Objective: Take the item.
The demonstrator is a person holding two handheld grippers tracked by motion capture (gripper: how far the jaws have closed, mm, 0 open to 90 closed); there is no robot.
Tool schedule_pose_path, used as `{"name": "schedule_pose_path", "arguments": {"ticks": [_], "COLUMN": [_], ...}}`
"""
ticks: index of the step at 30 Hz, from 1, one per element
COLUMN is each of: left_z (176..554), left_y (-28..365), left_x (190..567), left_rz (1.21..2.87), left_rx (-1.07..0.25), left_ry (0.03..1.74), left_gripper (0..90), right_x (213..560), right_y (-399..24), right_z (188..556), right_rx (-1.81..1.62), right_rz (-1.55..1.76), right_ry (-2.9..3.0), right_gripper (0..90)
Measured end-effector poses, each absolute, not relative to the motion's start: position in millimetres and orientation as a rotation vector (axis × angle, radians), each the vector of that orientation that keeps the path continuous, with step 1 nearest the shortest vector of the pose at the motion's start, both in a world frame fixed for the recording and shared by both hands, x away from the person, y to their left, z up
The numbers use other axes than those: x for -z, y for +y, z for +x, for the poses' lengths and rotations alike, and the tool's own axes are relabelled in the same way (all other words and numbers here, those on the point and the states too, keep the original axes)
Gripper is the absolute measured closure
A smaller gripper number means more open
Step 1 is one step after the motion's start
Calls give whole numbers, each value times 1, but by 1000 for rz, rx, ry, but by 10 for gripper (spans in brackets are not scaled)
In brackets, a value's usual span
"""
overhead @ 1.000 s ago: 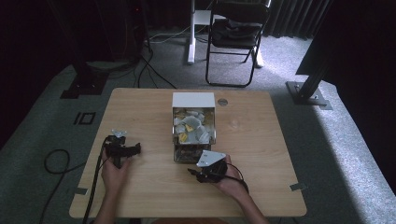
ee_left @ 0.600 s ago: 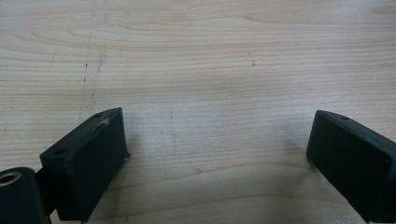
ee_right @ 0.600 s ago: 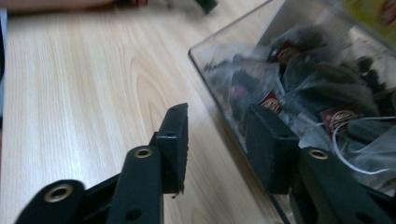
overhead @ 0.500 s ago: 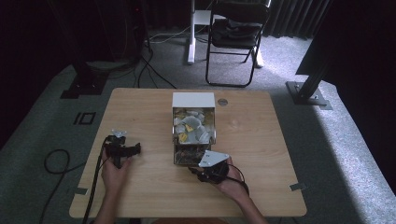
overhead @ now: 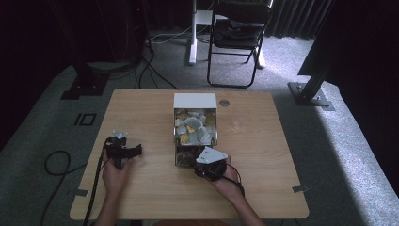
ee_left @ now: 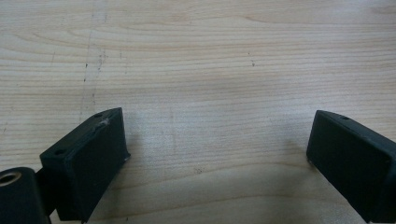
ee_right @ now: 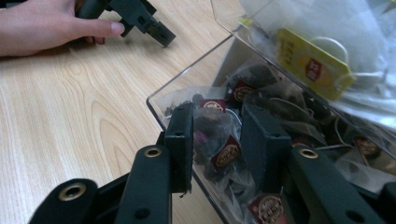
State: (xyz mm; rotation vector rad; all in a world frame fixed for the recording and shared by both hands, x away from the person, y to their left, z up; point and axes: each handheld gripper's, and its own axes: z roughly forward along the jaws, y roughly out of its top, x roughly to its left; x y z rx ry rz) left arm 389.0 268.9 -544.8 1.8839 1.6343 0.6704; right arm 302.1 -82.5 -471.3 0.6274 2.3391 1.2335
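Right gripper view: right tool (ee_right: 217,140), just closing, pinches a dark tea bag (ee_right: 215,140) inside the clear box (ee_right: 187,79).

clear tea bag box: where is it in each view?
High view: the clear tea bag box stands mid-table, its near end by the right gripper.
Left gripper view: not in it; bare wooden table between open jaws.
Right gripper view: centre to right, the jaws straddle its near clear wall, with dark tea bags between them.
Shared landmark: the wooden table; the left gripper sits top left in the right gripper view.
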Motion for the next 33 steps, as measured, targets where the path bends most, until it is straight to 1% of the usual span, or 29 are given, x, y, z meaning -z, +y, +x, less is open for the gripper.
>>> {"name": "schedule_pose_path", "arguments": {"ticks": [3,4,8,13,19,33], "left_z": [389,389,389,389,389,389], "left_y": [269,269,269,269,269,269], "left_x": [545,545,545,545,545,545], "left_rz": [1883,1884,1884,1884,1884,1883], "left_rx": [-670,-671,-670,-670,-670,-670], "left_ry": [1634,1634,1634,1634,1634,1634], "left_gripper": [58,58,58,58,58,58], "right_x": [472,472,473,472,471,457], "right_y": [-80,-79,-76,-77,-79,-90], "right_z": [304,305,306,306,304,302], "right_rx": [-1232,-1235,-1214,-1219,-1219,-1268], "right_rz": [639,642,630,624,618,642], "right_ry": [2342,2346,2370,2372,2362,2310], "right_gripper": [637,650,737,891,900,900]}}
